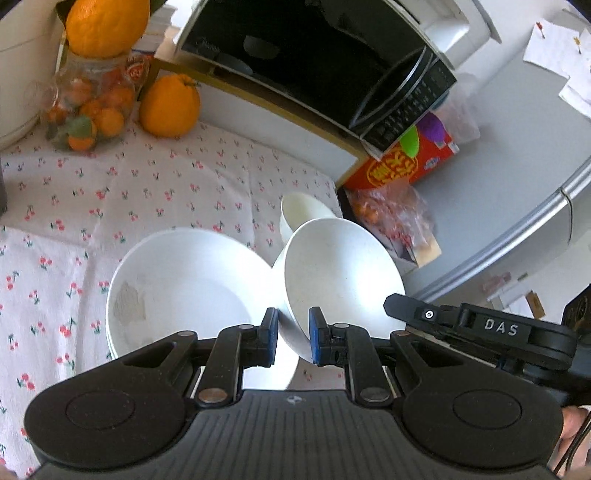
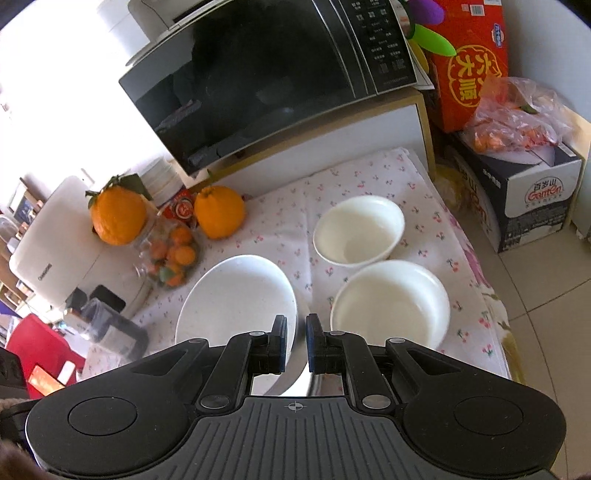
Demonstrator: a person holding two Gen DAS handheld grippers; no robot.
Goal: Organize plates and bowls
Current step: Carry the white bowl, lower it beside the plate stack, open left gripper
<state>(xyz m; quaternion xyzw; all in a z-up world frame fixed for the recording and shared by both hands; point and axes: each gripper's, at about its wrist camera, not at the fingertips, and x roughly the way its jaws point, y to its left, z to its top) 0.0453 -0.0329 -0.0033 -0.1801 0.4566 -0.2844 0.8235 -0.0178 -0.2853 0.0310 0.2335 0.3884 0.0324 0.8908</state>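
While the left claw (image 1: 293, 341) clamps a tilted bowl's (image 1: 343, 266) rim, the right claw (image 2: 296, 341) clamps a plate's (image 2: 236, 295) edge.

"DAS" on right gripper (image 1: 502, 326); "Ganten" on dark box (image 2: 543, 194)

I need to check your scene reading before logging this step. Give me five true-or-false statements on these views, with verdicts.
1. The left hand-held gripper clamps the rim of a tilted white dish. True.
2. The right hand-held gripper is empty. False: it is shut on the rim of a white plate.
3. The microwave door hangs open. False: it is shut.
4. A big orange sits on top of the glass jar. True.
5. The tablecloth is plain. False: it has a small cherry print.
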